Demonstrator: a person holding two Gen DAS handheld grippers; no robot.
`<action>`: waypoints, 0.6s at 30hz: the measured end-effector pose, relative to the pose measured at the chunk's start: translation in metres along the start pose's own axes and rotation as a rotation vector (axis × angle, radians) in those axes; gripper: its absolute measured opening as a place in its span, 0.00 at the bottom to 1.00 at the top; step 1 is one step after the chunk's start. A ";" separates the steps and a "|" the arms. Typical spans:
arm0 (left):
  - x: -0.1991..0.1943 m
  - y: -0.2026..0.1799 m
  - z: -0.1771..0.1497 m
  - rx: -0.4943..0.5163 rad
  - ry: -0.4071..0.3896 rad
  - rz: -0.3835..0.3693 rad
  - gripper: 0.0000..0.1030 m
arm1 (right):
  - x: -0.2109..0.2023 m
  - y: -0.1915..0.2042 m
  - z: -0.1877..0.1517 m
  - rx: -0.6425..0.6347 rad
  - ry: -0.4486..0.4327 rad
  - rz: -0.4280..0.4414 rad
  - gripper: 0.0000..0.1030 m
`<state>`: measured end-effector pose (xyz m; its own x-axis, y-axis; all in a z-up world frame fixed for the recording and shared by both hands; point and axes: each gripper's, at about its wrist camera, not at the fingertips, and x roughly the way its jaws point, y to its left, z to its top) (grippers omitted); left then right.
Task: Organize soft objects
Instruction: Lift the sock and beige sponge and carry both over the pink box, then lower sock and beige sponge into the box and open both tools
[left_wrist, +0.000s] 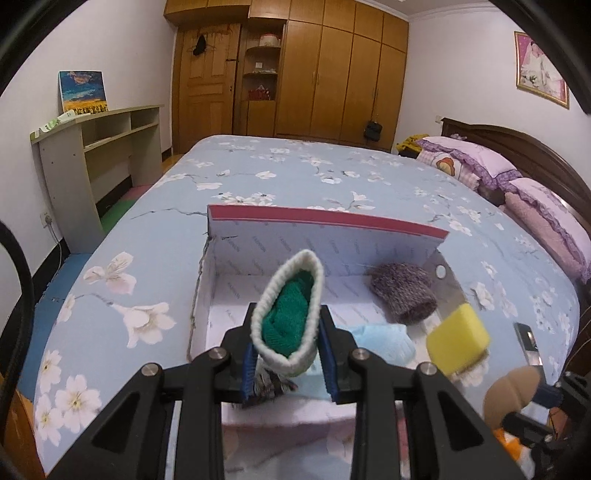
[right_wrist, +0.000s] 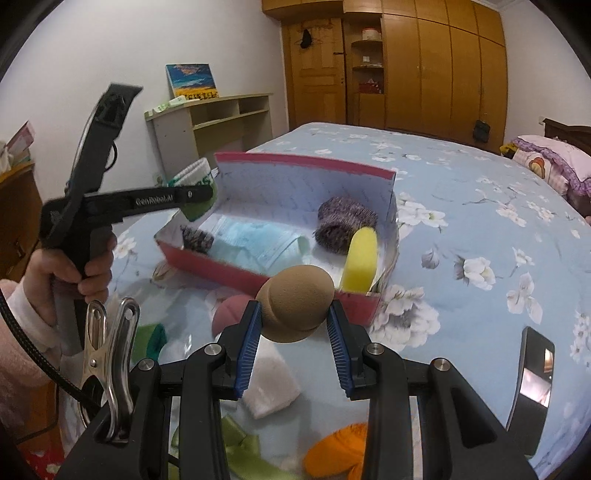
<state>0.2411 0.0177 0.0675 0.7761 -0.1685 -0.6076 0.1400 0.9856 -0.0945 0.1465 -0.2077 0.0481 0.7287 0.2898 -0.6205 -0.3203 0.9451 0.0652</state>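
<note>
From the left wrist, the left gripper (left_wrist: 286, 334) is clamping a white-and-green rolled sock (left_wrist: 290, 314) above the red box (left_wrist: 325, 218) on the bed (left_wrist: 155, 236). From the right wrist, the right gripper (right_wrist: 293, 328) is gripping a tan sponge (right_wrist: 295, 302) near the box (right_wrist: 306, 160), where a yellow sponge (right_wrist: 360, 258) is leaning.

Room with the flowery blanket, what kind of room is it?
Most likely a bedroom: a big bed with pink pillows, and a tall wooden wardrobe along the far wall.

White-walled bedroom, wooden wardrobe (left_wrist: 332, 74) behind floral-quilted bed (left_wrist: 295, 173)
</note>
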 end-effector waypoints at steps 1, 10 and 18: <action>0.005 0.001 0.001 -0.004 0.004 0.004 0.29 | 0.001 -0.001 0.002 0.003 -0.005 -0.002 0.36; 0.047 0.011 0.000 -0.035 0.055 0.042 0.29 | 0.026 -0.005 0.023 0.034 -0.044 -0.039 0.36; 0.067 0.019 -0.005 -0.047 0.093 0.072 0.34 | 0.057 -0.005 0.026 0.029 -0.042 -0.078 0.36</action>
<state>0.2927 0.0251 0.0214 0.7227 -0.0981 -0.6841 0.0555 0.9949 -0.0840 0.2054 -0.1923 0.0331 0.7757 0.2210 -0.5912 -0.2444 0.9688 0.0415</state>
